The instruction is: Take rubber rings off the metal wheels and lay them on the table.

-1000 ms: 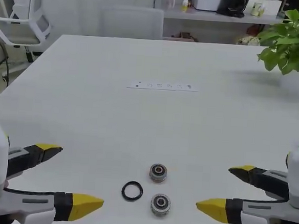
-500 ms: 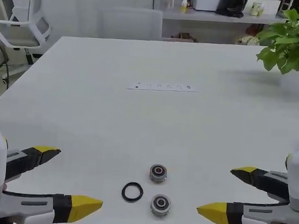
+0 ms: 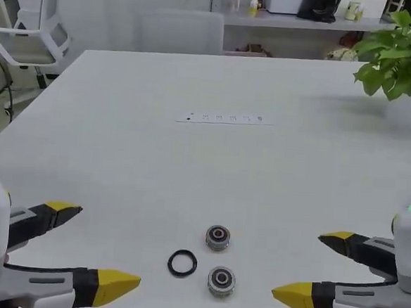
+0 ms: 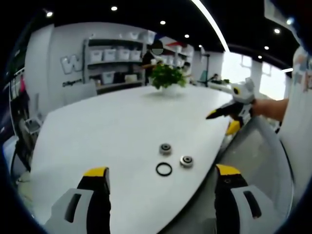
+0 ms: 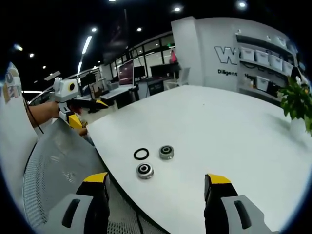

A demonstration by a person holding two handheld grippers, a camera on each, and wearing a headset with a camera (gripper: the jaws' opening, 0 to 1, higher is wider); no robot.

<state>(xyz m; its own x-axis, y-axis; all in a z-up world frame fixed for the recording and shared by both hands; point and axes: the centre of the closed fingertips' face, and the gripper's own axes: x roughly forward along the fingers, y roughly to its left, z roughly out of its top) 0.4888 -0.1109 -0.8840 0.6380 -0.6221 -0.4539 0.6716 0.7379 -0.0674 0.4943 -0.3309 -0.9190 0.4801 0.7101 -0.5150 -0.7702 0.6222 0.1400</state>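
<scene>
i am holding both grippers low over the near edge of the table (image 3: pixel 190 167), and i am reading everything off the loose rubber ring (image 3: pixel 181 263) lying flat on it. my left gripper (image 3: pixel 111 245) is hovering to the left of that ring with its jaws spread wide and nothing between them; my right gripper (image 3: pixel 296 265) is hovering well to the right of the ring, jaws likewise wide apart and empty. neither one is touching the ring or a wheel. just right of the ring, and a little nearer to me, the near metal wheel (image 3: pixel 221 280) is sitting with a bright silver rim, so i am judging that the ring came off this one. just beyond the ring and slightly to its right, the far metal wheel (image 3: pixel 217 237) is resting apart from the other wheel; in the right gripper view its outer edge is looking darker, which suggests a rubber band is on it, though i cannot tell for sure. so i am counting one ring as laid down and done, and one wheel as probably left to strip.
</scene>
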